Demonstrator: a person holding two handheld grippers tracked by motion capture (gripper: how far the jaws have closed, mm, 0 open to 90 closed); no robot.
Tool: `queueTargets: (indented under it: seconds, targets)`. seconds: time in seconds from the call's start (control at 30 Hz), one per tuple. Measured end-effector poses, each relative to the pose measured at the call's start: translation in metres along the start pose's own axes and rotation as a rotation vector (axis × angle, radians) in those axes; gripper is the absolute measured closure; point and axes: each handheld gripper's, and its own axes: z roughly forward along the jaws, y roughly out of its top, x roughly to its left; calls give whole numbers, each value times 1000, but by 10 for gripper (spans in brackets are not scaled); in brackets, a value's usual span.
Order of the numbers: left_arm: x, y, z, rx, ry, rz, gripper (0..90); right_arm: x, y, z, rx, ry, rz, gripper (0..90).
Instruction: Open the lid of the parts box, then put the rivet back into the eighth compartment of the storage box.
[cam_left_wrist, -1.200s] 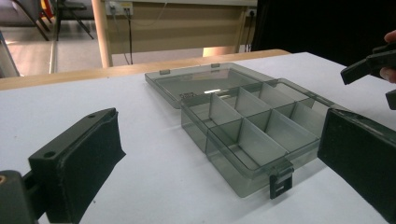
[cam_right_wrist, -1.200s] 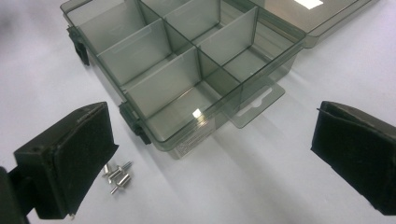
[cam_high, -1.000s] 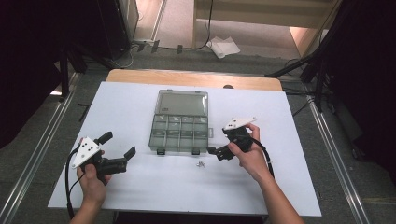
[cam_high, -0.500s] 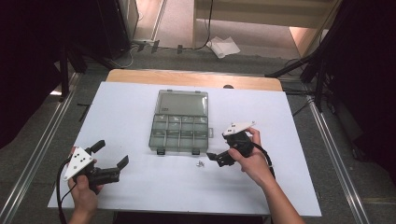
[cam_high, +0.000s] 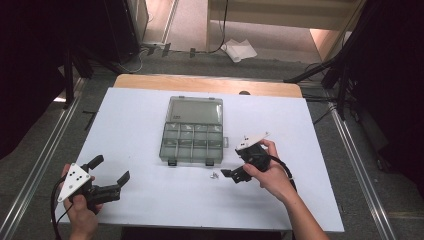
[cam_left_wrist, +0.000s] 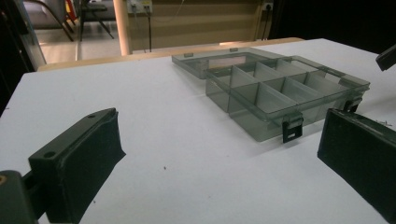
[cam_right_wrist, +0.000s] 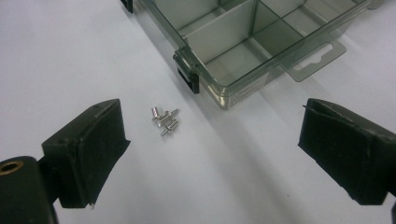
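1. My right gripper (cam_high: 227, 173) has its black jaws wide apart, and they have just been closing a little. Nothing is between them yet.
2. It hangs low over the table, pointing at a little heap of small shiny metal pins (cam_right_wrist: 164, 119). The pins lie loose on the white table top (cam_high: 310, 130), just in front of the jaws.
3. My left gripper (cam_high: 109, 172) is wide too and holds nothing. It sits near the table's front left corner, well apart from everything else.
4. Just past the pins is the clear grey plastic box with little compartments (cam_high: 192, 141). Its lid is flipped open and lies flat behind it. Every compartment I can see looks empty.
5. So I think the job has hardly begun. The box is open and ready, but no pin is picked up or put in yet.
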Motion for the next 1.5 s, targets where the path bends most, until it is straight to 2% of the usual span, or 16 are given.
queueTargets:
  seconds: [0.1,0.4,0.47,0.7,0.8,0.9,1.1,1.3,1.5]
  targets:
    - [0,-1,-2,13,17,17,0,2,0,-1,7,-2,-6,108]
    - [2,-1,-4,1,20,2,0,5,4,-4,46,3,-24,135]
    - [2,-1,-4,3,20,1,0,7,5,-4,58,17,-35,135]
    - [4,-1,-4,2,21,-14,0,10,9,-2,101,-3,-34,181]
    - [4,-1,-3,-7,18,-11,0,11,11,-2,104,-11,-37,270]
    - [4,-1,-3,-4,19,-9,0,11,11,-3,118,1,-43,393]
    - [3,-1,-4,-5,16,-8,0,13,12,1,155,33,-71,547]
    - [2,0,-4,-7,12,-8,0,17,16,9,178,47,-72,635]
    - [3,0,-5,-7,11,-8,0,18,18,21,226,30,-78,676]
